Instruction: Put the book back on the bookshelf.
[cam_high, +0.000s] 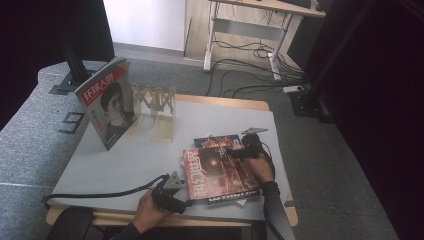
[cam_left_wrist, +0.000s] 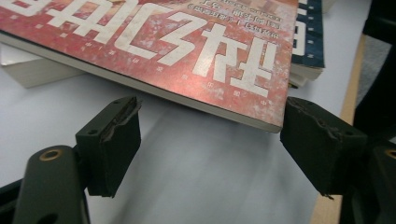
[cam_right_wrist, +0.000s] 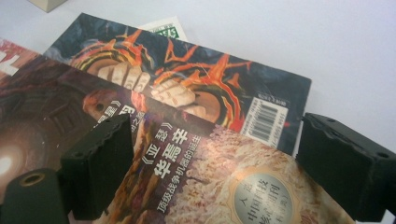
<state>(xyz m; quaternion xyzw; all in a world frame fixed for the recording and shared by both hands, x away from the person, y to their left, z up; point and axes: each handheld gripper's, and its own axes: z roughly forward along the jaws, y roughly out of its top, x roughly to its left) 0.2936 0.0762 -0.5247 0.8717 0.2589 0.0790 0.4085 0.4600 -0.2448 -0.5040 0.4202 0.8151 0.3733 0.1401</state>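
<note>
A stack of magazines lies on the white table (cam_high: 125, 160) at the front right. On top is a red magazine (cam_high: 215, 172) with big white characters (cam_left_wrist: 177, 46). Beneath it a dark magazine with orange flames (cam_high: 220, 140) (cam_right_wrist: 196, 88) sticks out at the far side. My left gripper (cam_high: 189, 201) points at the red magazine's near left corner; its jaws (cam_left_wrist: 210, 135) stand open, with that corner just ahead of them and close to the right jaw. My right gripper (cam_high: 235, 151) hovers over the red magazine's far right corner (cam_right_wrist: 187, 186), open (cam_right_wrist: 210, 158), gripping nothing.
A magazine with a portrait cover (cam_high: 107, 102) stands upright at the back left, leaning by a wooden rack (cam_high: 157, 107). More books (cam_left_wrist: 37, 70) lie under the stack. The table's wooden front edge (cam_high: 200, 220) is near my left hand. Cables (cam_high: 250, 65) cross the floor behind.
</note>
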